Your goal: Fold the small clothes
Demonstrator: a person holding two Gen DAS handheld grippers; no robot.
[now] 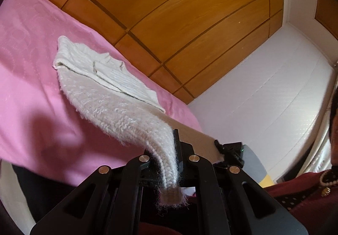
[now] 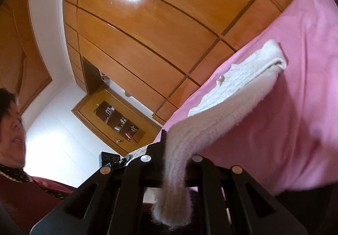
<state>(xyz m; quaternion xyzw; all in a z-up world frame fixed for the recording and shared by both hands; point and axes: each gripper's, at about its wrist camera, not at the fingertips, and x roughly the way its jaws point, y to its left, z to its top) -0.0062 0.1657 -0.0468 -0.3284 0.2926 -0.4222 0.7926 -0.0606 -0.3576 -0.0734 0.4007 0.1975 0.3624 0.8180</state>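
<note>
Two grippers, left gripper point(image 1: 176, 146) and right gripper point(image 2: 166, 146), each pinch tight a near corner of the white knit sweater point(image 1: 101, 91), ready to carry it to the far end on the pink bed cover point(image 1: 31, 55).

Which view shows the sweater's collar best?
Left wrist. The sweater lies spread on the pink sheet, and its collar faces the camera with grey trim visible. In the right wrist view the collar is a small edge-on bump, and the folded far end dominates.
</note>
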